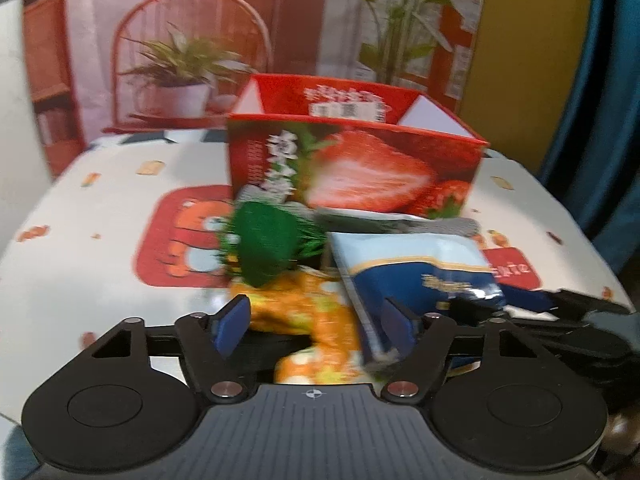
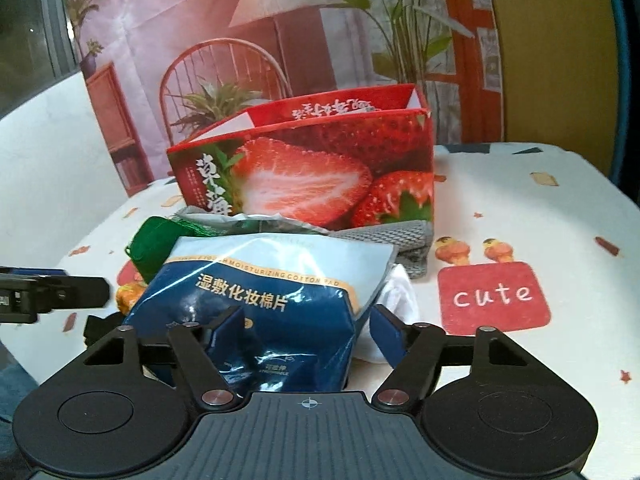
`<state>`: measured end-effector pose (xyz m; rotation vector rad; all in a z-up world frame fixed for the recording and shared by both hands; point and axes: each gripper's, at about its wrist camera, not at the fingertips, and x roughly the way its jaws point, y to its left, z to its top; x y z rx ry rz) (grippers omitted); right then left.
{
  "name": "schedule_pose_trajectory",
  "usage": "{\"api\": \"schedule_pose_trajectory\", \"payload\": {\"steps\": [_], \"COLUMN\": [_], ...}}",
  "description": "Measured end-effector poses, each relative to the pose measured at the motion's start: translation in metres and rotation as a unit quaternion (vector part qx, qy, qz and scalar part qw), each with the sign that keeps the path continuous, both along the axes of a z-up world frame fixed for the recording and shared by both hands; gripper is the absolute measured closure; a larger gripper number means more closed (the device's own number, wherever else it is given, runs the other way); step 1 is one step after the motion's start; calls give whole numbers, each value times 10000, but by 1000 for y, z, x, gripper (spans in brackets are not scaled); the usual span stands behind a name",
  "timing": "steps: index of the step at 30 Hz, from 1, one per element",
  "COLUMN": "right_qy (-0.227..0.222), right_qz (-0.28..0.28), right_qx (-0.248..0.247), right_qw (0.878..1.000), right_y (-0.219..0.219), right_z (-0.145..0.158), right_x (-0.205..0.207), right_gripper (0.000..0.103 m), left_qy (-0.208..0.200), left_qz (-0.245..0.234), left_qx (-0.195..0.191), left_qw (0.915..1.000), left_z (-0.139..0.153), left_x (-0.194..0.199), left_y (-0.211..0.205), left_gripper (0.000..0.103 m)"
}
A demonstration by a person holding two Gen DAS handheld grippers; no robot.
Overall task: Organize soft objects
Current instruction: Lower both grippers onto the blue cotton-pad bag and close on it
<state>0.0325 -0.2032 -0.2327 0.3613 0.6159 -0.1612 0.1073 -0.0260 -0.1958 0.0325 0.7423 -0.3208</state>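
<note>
A pile of soft things lies in front of an open red strawberry box (image 1: 360,168) (image 2: 312,176). My left gripper (image 1: 314,326) stands open around an orange patterned soft item (image 1: 316,320), and the edge of a blue cotton-pad pack (image 1: 412,268) lies by its right pad. A green tasselled piece (image 1: 268,244) sits just beyond. My right gripper (image 2: 306,334) is open around the blue pack (image 2: 256,292). Its left pad is against the pack. A gap with a white cloth (image 2: 396,296) shows at its right pad.
A grey mesh cloth (image 2: 392,236) lies under the box's near corner. The table wears a white cloth with red cartoon patches (image 2: 494,294). A printed backdrop (image 1: 180,40) hangs behind the table. Each gripper shows at the edge of the other's view.
</note>
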Motion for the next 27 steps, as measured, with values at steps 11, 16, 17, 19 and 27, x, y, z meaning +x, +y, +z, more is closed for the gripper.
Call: {"api": "schedule_pose_trajectory", "payload": {"steps": [11,16,17,19,27], "right_qy": [-101,-93,-89,-95,-178], "right_qz": [95,54,51,56,180], "right_qx": [298,488,522,554,334], "right_qw": [9995,9988,9986,9984,9991], "right_y": [-7,-12,-13,-13,-6], "right_z": [-9,-15,-16,-18,-13], "right_x": [2,5,5,6,5], "right_gripper": [44,43,43,41,53], "left_qy": [526,676,693,702,729], "left_qz": [-428,-439,-435,-429,-391], "left_qx": [-605,-674,-709,-791,-955], "left_qw": [9959,9945,9941,9935,9920], "left_z": [-18,-32,-35,-38,-40], "left_x": [25,29,29,30,27], "left_y": [-29,-29,-27,-23,-16], "left_gripper": [52,58,58,59,60]}}
